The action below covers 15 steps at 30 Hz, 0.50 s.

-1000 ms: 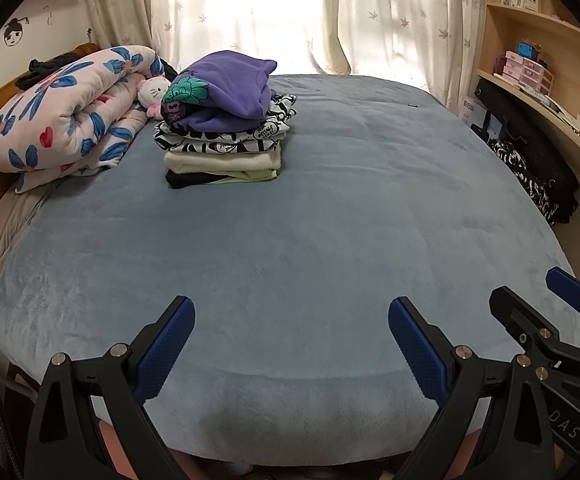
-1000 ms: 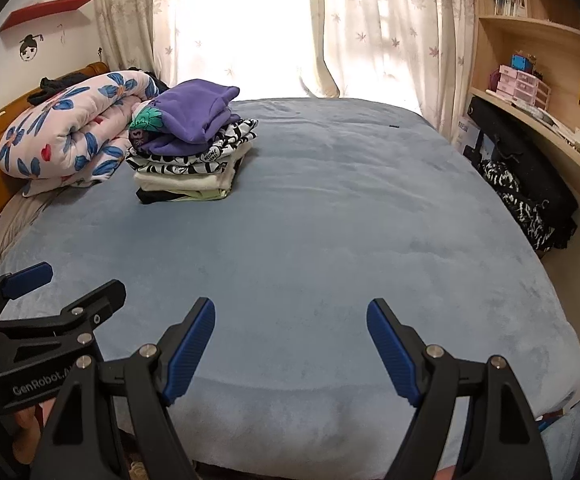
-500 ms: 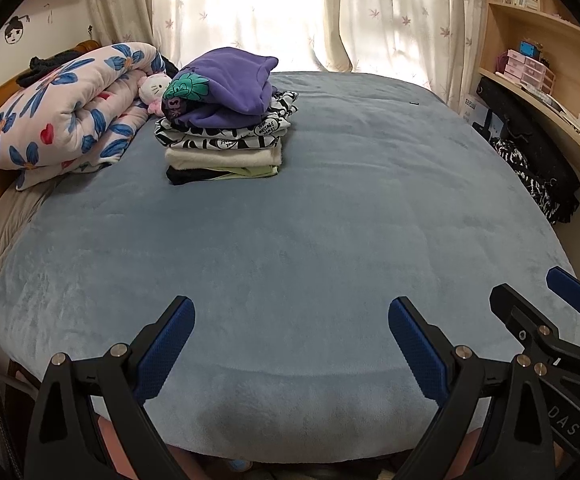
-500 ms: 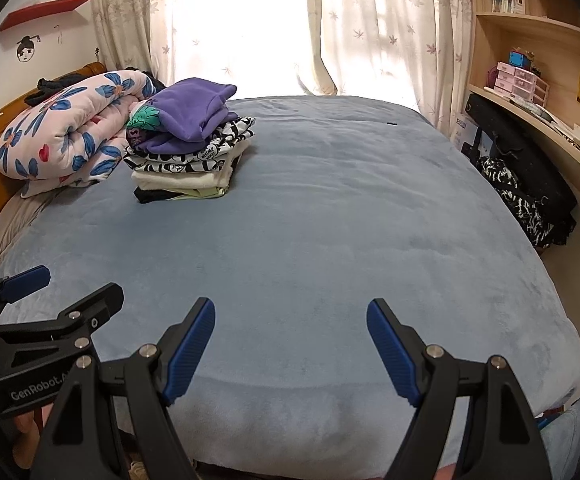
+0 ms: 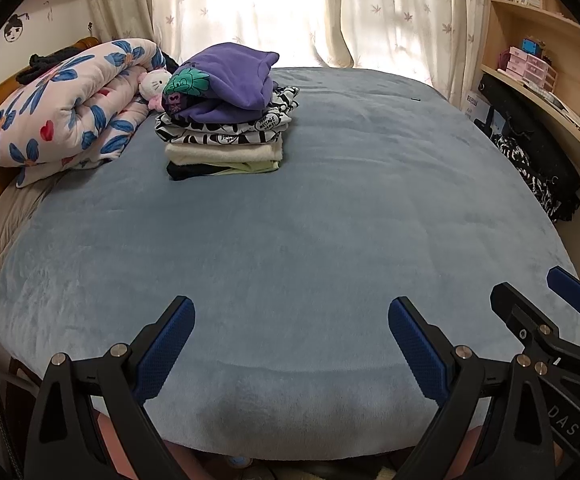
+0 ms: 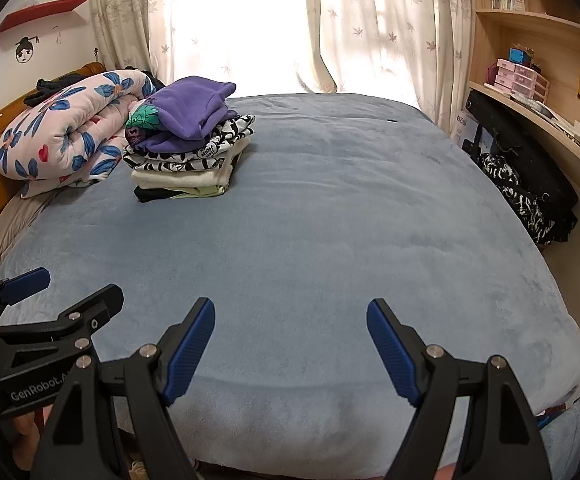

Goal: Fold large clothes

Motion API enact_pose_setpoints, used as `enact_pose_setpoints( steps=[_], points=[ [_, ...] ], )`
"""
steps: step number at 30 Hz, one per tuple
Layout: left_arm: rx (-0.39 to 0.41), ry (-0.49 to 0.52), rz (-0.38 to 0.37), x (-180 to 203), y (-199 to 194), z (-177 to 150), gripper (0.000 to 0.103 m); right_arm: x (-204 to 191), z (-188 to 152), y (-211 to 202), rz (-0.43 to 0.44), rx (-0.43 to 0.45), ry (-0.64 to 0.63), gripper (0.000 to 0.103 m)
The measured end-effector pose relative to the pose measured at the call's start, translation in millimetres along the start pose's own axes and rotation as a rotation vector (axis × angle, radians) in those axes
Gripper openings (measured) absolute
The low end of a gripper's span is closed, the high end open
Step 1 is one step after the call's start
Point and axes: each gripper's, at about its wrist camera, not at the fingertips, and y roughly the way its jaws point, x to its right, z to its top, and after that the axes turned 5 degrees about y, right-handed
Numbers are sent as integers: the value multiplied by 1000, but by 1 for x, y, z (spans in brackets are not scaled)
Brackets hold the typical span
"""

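Purple-topped folded clothes stack (image 5: 226,120) lies well beyond both spread-apart, empty hand-held grippers (image 5: 290,332).

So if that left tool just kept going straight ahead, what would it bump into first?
Probably the blue fleece bed cover: the open left tool points out over its bare middle. The stack of folded clothes sits off to the left, though depth is hard to judge.
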Motion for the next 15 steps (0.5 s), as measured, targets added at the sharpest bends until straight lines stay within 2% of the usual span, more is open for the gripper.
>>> enact_pose_setpoints(
  steps=[15],
  points=[
    [-1,2,3,1,1,0,97,2,-1,2,-3,0,3,79]
  ],
)
